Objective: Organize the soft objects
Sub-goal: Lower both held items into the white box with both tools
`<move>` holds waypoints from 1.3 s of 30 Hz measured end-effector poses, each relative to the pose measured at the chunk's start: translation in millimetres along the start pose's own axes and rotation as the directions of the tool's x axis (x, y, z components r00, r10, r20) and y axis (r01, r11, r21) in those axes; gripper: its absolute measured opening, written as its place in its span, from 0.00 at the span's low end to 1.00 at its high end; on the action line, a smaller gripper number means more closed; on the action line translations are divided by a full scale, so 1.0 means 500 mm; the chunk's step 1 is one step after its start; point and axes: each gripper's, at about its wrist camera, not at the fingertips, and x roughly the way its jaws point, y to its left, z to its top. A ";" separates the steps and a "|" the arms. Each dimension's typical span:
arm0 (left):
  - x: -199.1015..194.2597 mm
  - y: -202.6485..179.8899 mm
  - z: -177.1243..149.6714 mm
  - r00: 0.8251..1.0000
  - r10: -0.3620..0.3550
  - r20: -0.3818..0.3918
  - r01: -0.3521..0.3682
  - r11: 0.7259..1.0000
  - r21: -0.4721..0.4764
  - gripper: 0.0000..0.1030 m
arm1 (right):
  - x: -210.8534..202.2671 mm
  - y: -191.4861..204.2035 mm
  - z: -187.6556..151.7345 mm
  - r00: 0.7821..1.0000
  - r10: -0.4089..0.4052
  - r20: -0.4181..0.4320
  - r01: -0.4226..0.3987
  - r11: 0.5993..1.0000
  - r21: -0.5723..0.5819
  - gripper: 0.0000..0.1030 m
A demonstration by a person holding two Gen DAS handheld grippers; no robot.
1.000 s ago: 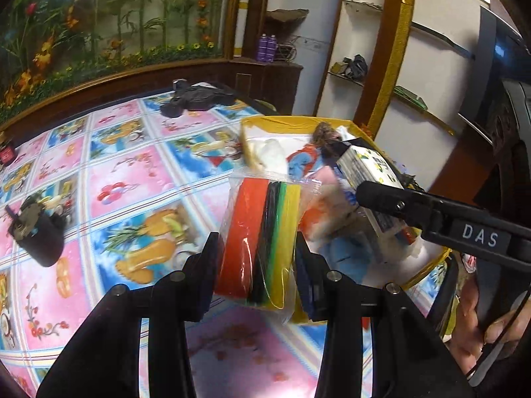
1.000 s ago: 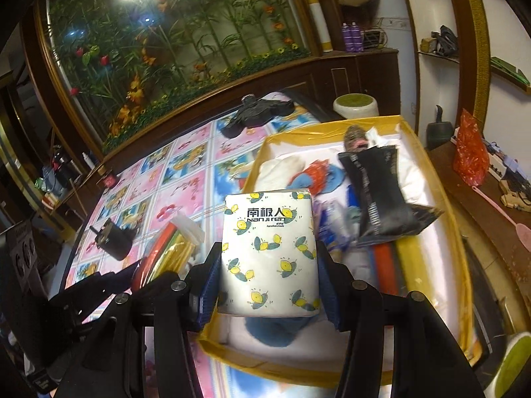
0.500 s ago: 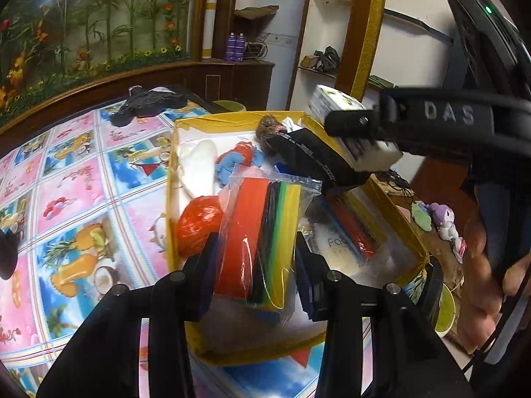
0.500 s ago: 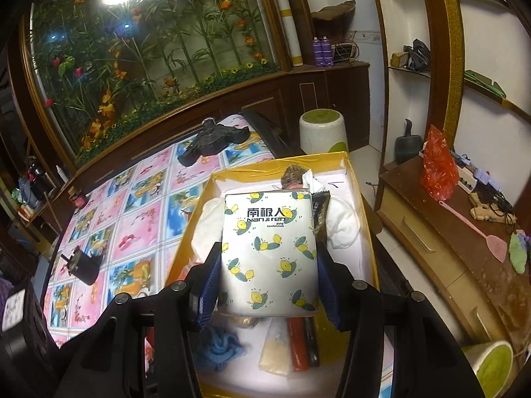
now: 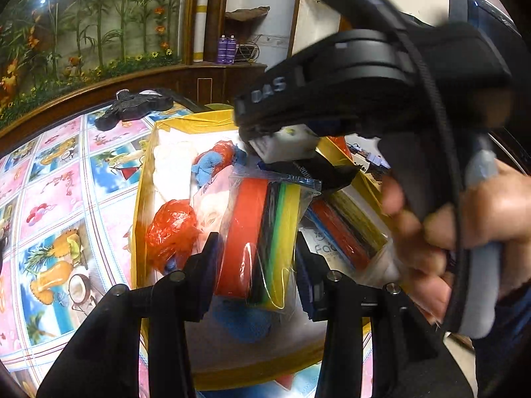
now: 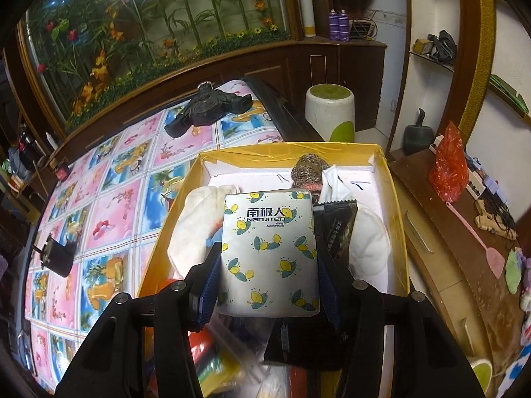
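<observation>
On the left of the table (image 6: 109,205), with its pink and blue picture cloth, a small black device (image 6: 58,255) sits near the left edge, and a larger black gadget (image 6: 207,107) lies toward the far edge. At the table's right side stands the yellow box (image 6: 396,205), white inside and crowded with soft things: a white cloth (image 6: 195,219) along its left wall, an orange plastic bundle (image 5: 171,230) nearer the front, a blue cloth (image 5: 207,169) further back, and a black packet (image 6: 338,229) toward the right. The left gripper (image 5: 257,265) has its fingers clamped on a clear bag of coloured foam sheets (image 5: 262,235), red, green and yellow, held upright over the near part of the box. To its right, the right gripper (image 6: 268,278) grips a white tissue pack (image 6: 270,252) printed with lemons, fingers pressed against both its sides, above the middle of the box. A hand (image 5: 464,232) wraps that gripper's handle at the far right.
</observation>
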 end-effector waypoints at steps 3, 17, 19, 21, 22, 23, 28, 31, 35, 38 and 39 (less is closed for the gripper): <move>-0.001 0.001 -0.001 1.000 -0.003 0.004 0.003 1.000 -0.002 0.38 | 0.023 0.010 0.025 1.000 -0.018 -0.014 0.017 0.999 -0.029 0.50; 0.010 0.037 0.006 0.998 0.069 0.003 -0.069 0.996 -0.058 0.38 | 0.104 0.063 0.065 0.998 -0.046 -0.046 0.040 0.991 -0.129 0.50; 0.014 0.043 0.004 0.997 0.072 -0.004 -0.072 0.995 -0.066 0.38 | 0.128 0.060 0.062 0.995 -0.071 -0.073 0.061 0.989 -0.136 0.50; 0.014 0.043 0.003 0.997 0.075 -0.003 -0.075 0.995 -0.061 0.38 | 0.146 0.052 0.060 0.993 -0.073 -0.093 0.062 0.990 -0.124 0.50; 0.014 0.040 0.002 0.997 0.079 -0.001 -0.079 0.995 -0.055 0.38 | 0.151 0.050 0.061 0.992 -0.077 -0.096 0.065 0.990 -0.121 0.50; 0.014 0.039 0.001 0.997 0.081 -0.001 -0.081 0.995 -0.051 0.38 | 0.154 0.047 0.063 0.992 -0.077 -0.095 0.066 0.991 -0.116 0.50; 0.019 0.030 -0.002 0.995 0.097 0.000 -0.097 0.995 -0.024 0.39 | 0.167 0.045 0.068 0.991 -0.095 -0.097 0.083 0.990 -0.117 0.51; 0.020 0.025 -0.004 0.994 0.108 0.004 -0.108 0.994 -0.018 0.39 | 0.173 0.043 0.070 0.991 -0.093 -0.099 0.081 0.990 -0.115 0.51; 0.023 0.022 -0.008 0.992 0.125 0.009 -0.125 0.992 -0.003 0.39 | 0.176 0.043 0.070 0.991 -0.093 -0.099 0.082 0.990 -0.113 0.51; 0.023 0.020 -0.009 0.991 0.131 0.016 -0.131 0.991 0.002 0.39 | 0.173 0.045 0.066 0.991 -0.097 -0.096 0.086 0.990 -0.114 0.51; 0.024 0.019 -0.010 0.991 0.135 0.019 -0.135 0.991 0.006 0.39 | 0.172 0.046 0.065 0.991 -0.098 -0.095 0.087 0.990 -0.114 0.51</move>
